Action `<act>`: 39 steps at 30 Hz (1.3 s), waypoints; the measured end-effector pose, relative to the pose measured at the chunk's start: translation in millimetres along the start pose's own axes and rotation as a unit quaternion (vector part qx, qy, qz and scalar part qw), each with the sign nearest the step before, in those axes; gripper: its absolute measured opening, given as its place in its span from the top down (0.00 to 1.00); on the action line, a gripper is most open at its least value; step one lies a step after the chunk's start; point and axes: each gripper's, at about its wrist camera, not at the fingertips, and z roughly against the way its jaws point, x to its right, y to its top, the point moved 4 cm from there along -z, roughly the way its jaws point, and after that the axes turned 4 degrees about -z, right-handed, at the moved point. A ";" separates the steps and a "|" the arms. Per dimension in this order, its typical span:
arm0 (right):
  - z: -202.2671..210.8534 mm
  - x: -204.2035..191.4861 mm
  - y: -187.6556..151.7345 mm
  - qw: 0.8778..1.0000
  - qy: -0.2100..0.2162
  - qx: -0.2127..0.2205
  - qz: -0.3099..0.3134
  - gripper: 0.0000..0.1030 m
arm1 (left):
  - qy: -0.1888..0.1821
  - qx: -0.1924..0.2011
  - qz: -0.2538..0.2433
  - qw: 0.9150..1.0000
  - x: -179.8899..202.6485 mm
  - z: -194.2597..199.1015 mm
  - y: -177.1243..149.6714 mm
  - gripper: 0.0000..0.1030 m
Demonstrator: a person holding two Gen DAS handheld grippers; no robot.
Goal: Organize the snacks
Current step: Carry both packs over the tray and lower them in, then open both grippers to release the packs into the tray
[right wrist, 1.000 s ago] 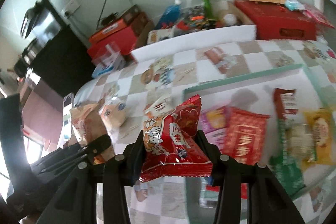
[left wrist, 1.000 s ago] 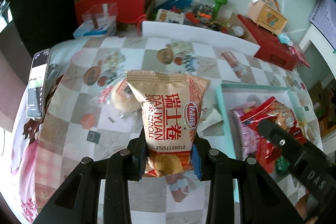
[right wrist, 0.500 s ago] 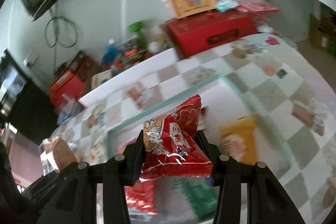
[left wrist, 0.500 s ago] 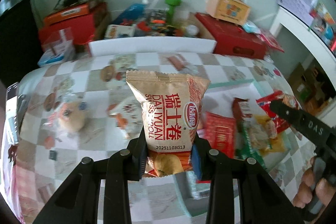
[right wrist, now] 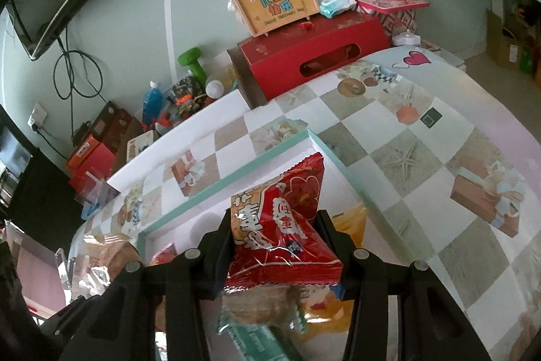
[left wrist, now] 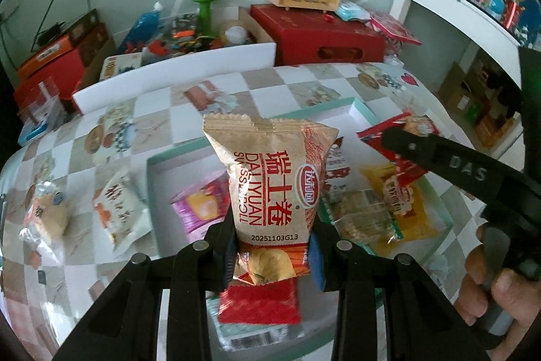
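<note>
Snacks are held in both grippers over a shallow white tray with a mint-green rim that sits on a table covered by a checked cloth.

The left gripper points steeply down toward the tray's near half. Its jaws are pinched tight on the lower part of a tan Swiss roll packet, which stands upright between them, sawtooth top edge uppermost and print facing the camera.

The right gripper also tilts down, over the tray's far right corner. Its jaws are nearly closed, squeezing a red packet that bulges upward and leans slightly to the right. In the left wrist view the right gripper's finger reaches in from the right edge, and the person's hand wraps its handle at lower right, fingertips curled round the grip.

Lying in the tray are a pink packet, a yellow packet, a clear-wrapped biscuit pack and a small red sachet just under the left jaws.

On the cloth left of the tray lie a white packet and a clear-wrapped bun, near each other.

A red box stands past the table's far edge.
</note>
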 end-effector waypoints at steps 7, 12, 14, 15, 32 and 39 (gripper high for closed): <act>-16.6 3.9 -0.3 1.000 0.000 -0.008 0.010 0.53 | 0.004 -0.001 -0.012 1.000 11.8 -13.5 2.1 0.65; -23.9 0.7 -2.2 1.000 0.002 -0.017 0.020 0.51 | 0.009 0.005 -0.020 1.000 17.7 -14.2 3.4 0.52; -25.2 -1.9 -3.1 0.999 -0.003 -0.018 0.028 0.51 | 0.007 0.004 -0.021 1.000 18.4 -13.7 3.6 0.38; -25.0 -2.3 -3.3 0.999 -0.007 -0.019 0.030 0.50 | 0.006 0.004 -0.020 1.000 18.3 -12.8 3.6 0.38; 0.0 -2.0 -4.8 0.998 -0.043 -0.029 0.032 0.24 | 0.033 0.008 0.023 0.999 -12.9 10.2 6.2 0.24; 6.2 -13.9 -17.8 0.996 -0.057 -0.041 0.049 0.12 | 0.053 -0.010 0.082 0.995 -53.5 12.1 -3.4 0.24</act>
